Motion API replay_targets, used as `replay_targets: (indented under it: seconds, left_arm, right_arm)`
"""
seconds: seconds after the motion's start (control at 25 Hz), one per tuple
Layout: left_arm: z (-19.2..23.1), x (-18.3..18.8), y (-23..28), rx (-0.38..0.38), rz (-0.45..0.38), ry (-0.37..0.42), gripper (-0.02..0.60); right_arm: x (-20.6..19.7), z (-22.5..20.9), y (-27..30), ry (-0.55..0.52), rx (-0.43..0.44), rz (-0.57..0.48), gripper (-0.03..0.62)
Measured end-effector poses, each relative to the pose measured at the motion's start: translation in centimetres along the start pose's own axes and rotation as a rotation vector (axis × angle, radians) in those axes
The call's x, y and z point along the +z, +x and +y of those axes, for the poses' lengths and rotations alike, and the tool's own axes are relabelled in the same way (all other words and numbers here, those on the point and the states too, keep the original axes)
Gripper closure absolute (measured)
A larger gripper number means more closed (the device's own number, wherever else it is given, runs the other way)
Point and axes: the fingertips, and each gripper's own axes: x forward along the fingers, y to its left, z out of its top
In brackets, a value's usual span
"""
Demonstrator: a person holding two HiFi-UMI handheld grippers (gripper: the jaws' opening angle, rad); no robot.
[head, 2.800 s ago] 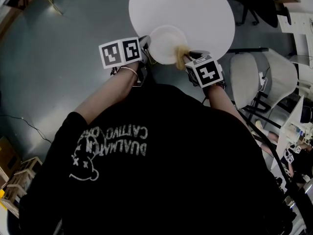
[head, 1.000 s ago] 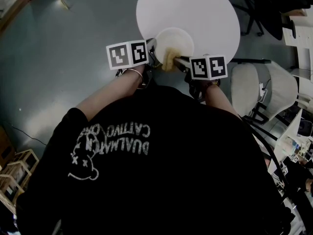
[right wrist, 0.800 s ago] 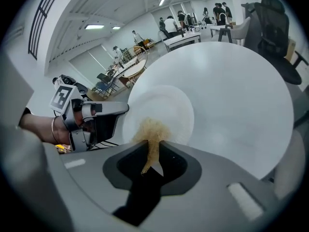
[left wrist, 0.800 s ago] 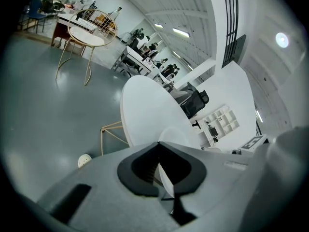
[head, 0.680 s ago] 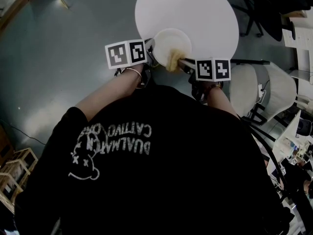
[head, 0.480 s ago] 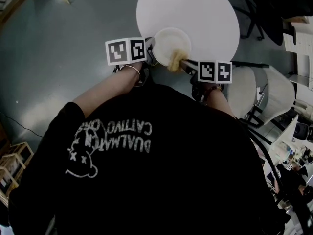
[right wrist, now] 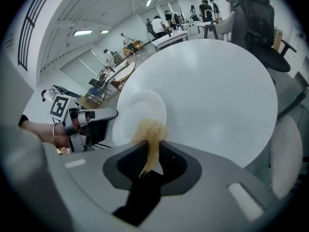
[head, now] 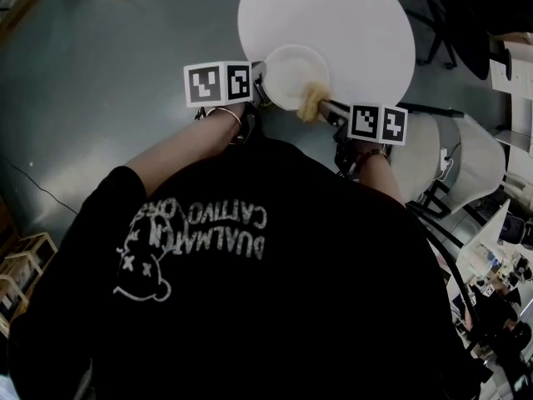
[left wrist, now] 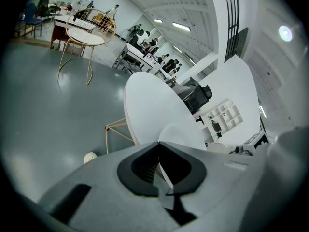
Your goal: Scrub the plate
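Plate: the plate (head: pixel 291 72) is plain white and round, with a shallow well and a broad raised rim; no marks show on it from any view.
Where it is: at the near edge of the round white table (head: pixel 358 19), its near side jutting past the tabletop toward the person.
Left gripper: the left gripper (head: pixel 260 86) has its jaws pinched tight on the plate's left rim.
Right gripper: the right gripper (head: pixel 326 108) is clamped on a frizzy yellow scouring pad (head: pixel 312 102), which sits on the plate's near rim.
Head view only: the person's black shirt (head: pixel 250 290) fills the lower frame, and pale chairs (head: pixel 450 152) stand to the right of the table.
Left gripper view only: the plate's thin edge (left wrist: pixel 164 175) runs in between the closed jaws, and a wire-legged table (left wrist: pixel 84 35) stands far off on the grey floor.
Right gripper view only: the pad (right wrist: pixel 150 129) bulges out above the jaw tips against the plate (right wrist: pixel 137 108); the left gripper (right wrist: pixel 113 114) shows at the plate's far rim, a black office chair (right wrist: pixel 260 23) stands behind the table, and people (right wrist: pixel 157 24) stand in the distance.
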Motion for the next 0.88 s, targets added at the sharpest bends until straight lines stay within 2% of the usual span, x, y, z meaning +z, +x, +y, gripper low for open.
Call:
replay_targets:
  seconds: [0.28,0.48,0.56,0.68,0.88]
  left_arm:
    - [-0.4,-0.1,-0.2,0.020,-0.007,0.025,0.578]
    - [-0.2,-0.4,-0.5,0.030,-0.031,-0.013,0.578]
    - [-0.1,-0.3,-0.7,0.044,-0.049,-0.010,0.577]
    - [-0.1,-0.3,-0.8,0.077,-0.074,0.017,0.577]
    - [-0.8,-0.5,-0.9,0.088,-0.070,0.028,0.577]
  right_arm:
    - [0.9,-1.2,-1.7,-0.051,-0.070,-0.033,0.528]
    - [2.6,-0.8,-3.9,-0.035,-0.056,-0.114,0.533]
    - [3.3,0.2,-4.3,-0.038,-0.028,-0.146,0.531]
    - [3.4,2.7,-3.3,-0.066,0.067,-0.155,0.530]
    - [1.6,7.9,0.3,-0.177,0.184,-0.061,0.528]
